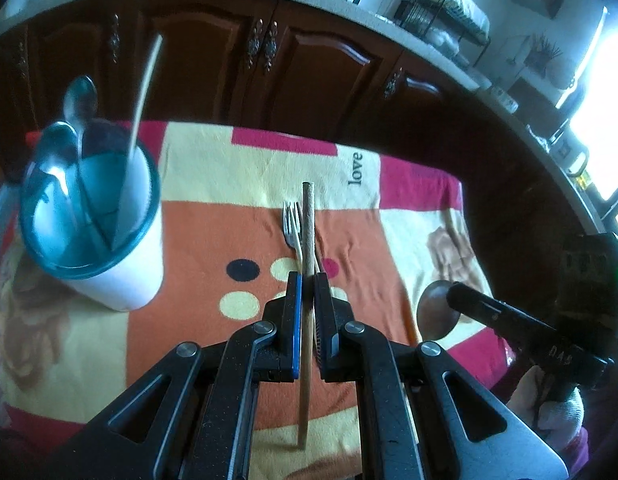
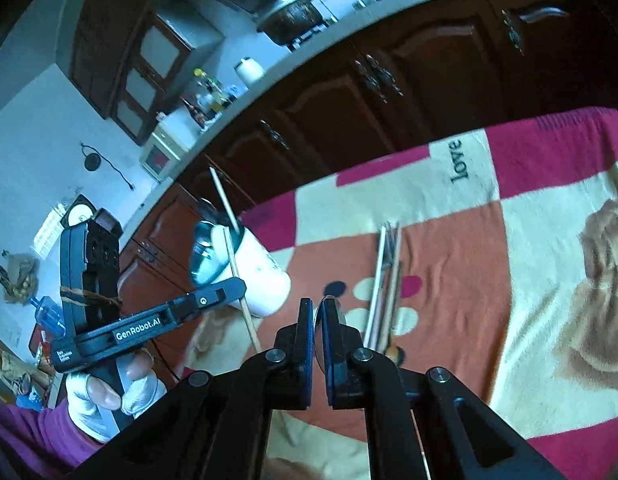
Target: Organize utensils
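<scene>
Window glare (right), blurred fisheye edges

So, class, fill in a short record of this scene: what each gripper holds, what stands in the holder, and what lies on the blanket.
left gripper: shut on a chopstick
right gripper: shut on a dark spoon
holder: white, teal rim; metal spoons and a pale stick stand in it
blanket: a fork lies on it

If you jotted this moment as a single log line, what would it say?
left gripper: shut on chopstick | right gripper: shut on spoon | fork: on cloth | cup: holds spoons
</scene>
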Demonstrator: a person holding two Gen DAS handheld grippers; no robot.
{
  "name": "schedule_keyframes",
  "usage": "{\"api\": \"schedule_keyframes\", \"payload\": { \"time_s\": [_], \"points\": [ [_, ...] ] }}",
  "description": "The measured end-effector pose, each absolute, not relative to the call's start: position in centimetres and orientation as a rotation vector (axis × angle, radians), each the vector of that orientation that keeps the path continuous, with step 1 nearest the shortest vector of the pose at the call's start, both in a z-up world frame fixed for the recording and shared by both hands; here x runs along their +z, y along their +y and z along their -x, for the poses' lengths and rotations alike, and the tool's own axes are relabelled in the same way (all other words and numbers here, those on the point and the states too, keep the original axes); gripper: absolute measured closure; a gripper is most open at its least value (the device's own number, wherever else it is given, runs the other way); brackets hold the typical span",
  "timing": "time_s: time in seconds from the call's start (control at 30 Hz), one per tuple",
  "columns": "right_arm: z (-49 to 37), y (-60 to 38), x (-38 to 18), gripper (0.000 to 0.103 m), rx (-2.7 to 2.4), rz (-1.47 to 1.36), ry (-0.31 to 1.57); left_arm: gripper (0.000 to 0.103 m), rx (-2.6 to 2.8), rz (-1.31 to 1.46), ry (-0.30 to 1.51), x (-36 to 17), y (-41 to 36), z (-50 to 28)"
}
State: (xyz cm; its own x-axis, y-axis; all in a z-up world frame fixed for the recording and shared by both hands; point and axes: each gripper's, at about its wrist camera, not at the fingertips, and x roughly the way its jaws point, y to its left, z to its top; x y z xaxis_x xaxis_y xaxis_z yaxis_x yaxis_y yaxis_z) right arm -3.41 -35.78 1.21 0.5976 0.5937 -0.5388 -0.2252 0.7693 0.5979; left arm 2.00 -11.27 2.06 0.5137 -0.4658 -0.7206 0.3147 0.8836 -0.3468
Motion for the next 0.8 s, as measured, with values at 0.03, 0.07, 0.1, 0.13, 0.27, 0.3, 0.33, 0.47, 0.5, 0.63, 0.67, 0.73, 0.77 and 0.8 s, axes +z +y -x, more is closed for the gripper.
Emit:
{"api": "schedule_keyframes", "payload": {
  "time_s": [0.03,0.07,0.1,0.13,0.27,0.3,0.33,0.47,0.5,0.63,0.67,0.73,0.77,0.8],
  "points": [
    [3.7,-35.6,1.6,0.099,0.494,-0.510,0.781,0.098,-0.472,0.183,0.911,2.4,-11.0,-1.7],
    [3.8,-35.6,1.9,0.099,0.490,-0.513,0.768,0.098,-0.471,0.187,0.902,2.8,-10.7,-1.4],
    [4.1,-35.4,2.4,0.099,0.488,-0.519,0.749,0.098,-0.470,0.189,0.895,3.0,-10.5,-1.2],
    [4.3,-35.3,2.8,0.099,0.491,-0.520,0.736,0.098,-0.469,0.191,0.887,3.3,-10.3,-1.0],
    [4.6,-34.5,4.6,0.100,0.506,-0.505,0.703,0.098,-0.470,0.196,0.859,4.5,-9.6,-0.1],
    [4.5,-34.1,5.2,0.100,0.512,-0.499,0.691,0.098,-0.470,0.197,0.851,4.8,-9.5,0.1],
    [4.5,-33.9,5.7,0.100,0.516,-0.497,0.682,0.098,-0.469,0.197,0.842,5.2,-9.3,0.3],
    [4.0,-32.5,7.6,0.100,0.526,-0.476,0.648,0.098,-0.462,0.197,0.810,6.5,-8.4,0.7],
    [3.9,-32.3,7.8,0.100,0.526,-0.467,0.647,0.098,-0.458,0.199,0.806,6.6,-8.2,0.8],
    [2.9,-30.6,7.4,0.100,0.538,-0.424,0.696,0.098,-0.438,0.216,0.804,6.5,-6.9,0.8],
    [2.5,-30.2,6.9,0.100,0.519,-0.404,0.727,0.098,-0.432,0.222,0.806,6.5,-6.6,0.7],
    [1.7,-29.3,5.4,0.099,0.489,-0.355,0.773,0.098,-0.420,0.235,0.812,6.1,-5.6,0.6],
    [1.5,-29.0,4.7,0.098,0.484,-0.339,0.788,0.098,-0.415,0.238,0.815,6.0,-5.3,0.6],
    [0.9,-28.3,3.6,0.097,0.487,-0.318,0.811,0.098,-0.409,0.242,0.820,5.8,-5.0,0.5]
  ]
}}
